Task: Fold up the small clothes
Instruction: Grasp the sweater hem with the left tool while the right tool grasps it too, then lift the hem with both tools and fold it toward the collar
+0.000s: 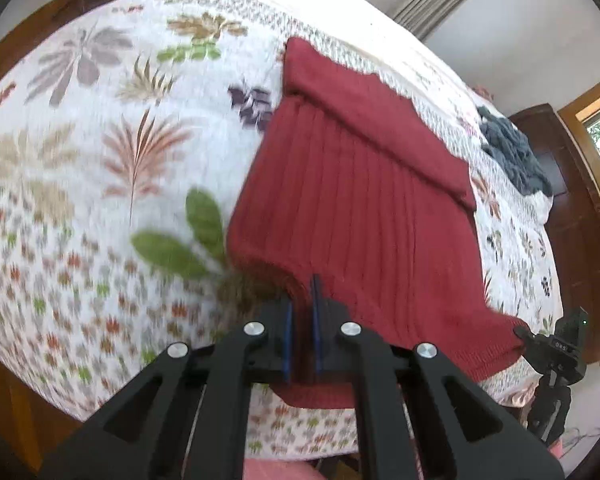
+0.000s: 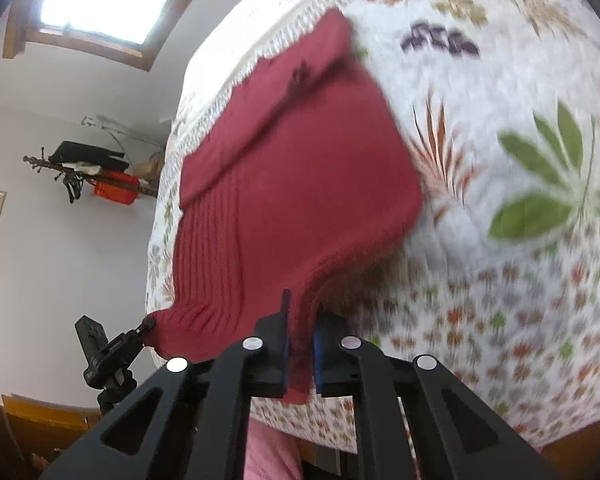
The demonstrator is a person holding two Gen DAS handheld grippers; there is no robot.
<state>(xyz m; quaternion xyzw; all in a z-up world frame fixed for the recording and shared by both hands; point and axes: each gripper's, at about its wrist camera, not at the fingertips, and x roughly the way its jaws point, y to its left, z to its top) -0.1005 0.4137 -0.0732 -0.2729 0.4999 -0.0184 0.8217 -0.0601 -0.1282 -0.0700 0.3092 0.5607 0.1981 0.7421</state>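
A dark red ribbed knit garment (image 1: 364,184) lies on the floral bedspread (image 1: 100,152), one sleeve folded across its far part. My left gripper (image 1: 302,300) is shut on the garment's near hem corner, lifting it off the bed. In the right wrist view the same red garment (image 2: 292,176) stretches away from my right gripper (image 2: 300,320), which is shut on the other near hem corner. The hem hangs taut between the two grippers. The other gripper shows at the garment's corner in each view: right gripper (image 1: 520,332), left gripper (image 2: 148,326).
A grey-blue knit garment (image 1: 512,152) lies bunched at the bed's far right edge. Dark wooden furniture (image 1: 572,208) stands beside the bed. A coat rack with bags (image 2: 96,176) stands against the white wall. Pink fabric (image 2: 268,456) shows below the grippers.
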